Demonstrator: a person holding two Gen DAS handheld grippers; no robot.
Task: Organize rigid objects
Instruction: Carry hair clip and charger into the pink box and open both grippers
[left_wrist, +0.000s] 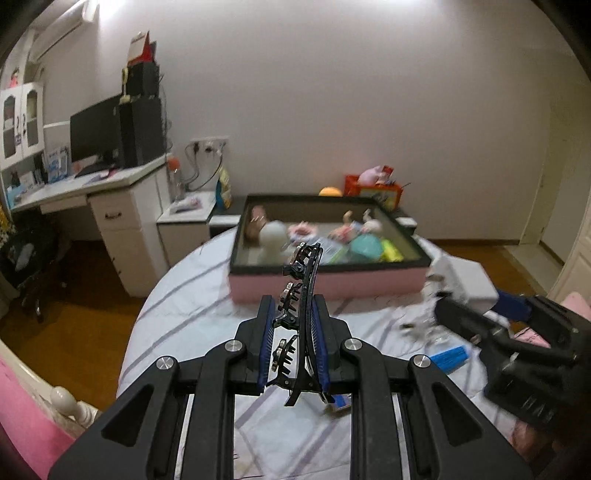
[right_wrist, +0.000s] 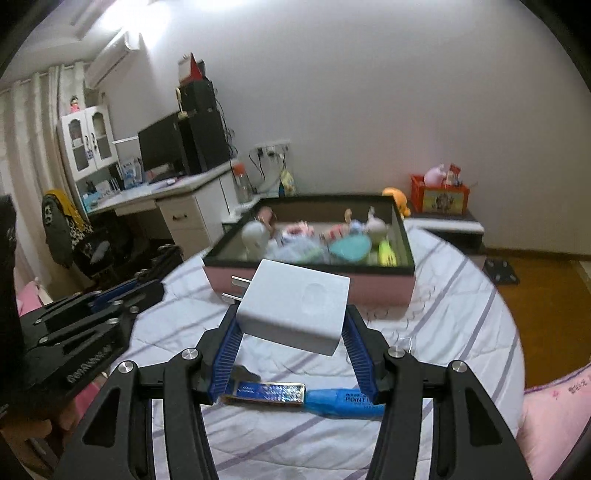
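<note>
Left gripper (left_wrist: 293, 332): black frame with blue ribbed pads, in the lower centre of the left wrist view; its jaws are nearly together and clamp a black plastic hair clip.
Black toothed hair clip (left_wrist: 301, 314): long, curved, with metal-tipped teeth, standing almost upright between the pads, its top end rising in front of the box's near wall.
Right gripper (right_wrist: 291, 328): in the lower centre of the right wrist view, jaws about half apart, pressed on the two sides of a white block-shaped plug adapter.
White plug adapter (right_wrist: 295, 310): two metal prongs point to the left of the frame; it is held clear of the sheet, in front of the box.
Pink-sided shallow box with dark rim (right_wrist: 402, 284): lies on the bed past both grippers in mid-frame; inside are a white rounded figure, a teal dish, yellow-green pieces and small dolls, all blurred.
White bed sheet with purple stripes (right_wrist: 443, 325): covers the rounded bed under both grippers.
Blue tube with printed lettering (right_wrist: 343, 400): lies flat on the sheet beneath the right gripper, low in the frame, touching a shiny blue foil-faced flat packet (right_wrist: 266, 392) to its left.
White desk with black monitor (left_wrist: 96, 136): at the left of the frame, against the wall.
Red crate with toys (right_wrist: 439, 195): on a low stand in the right middle, beyond the box.
</note>
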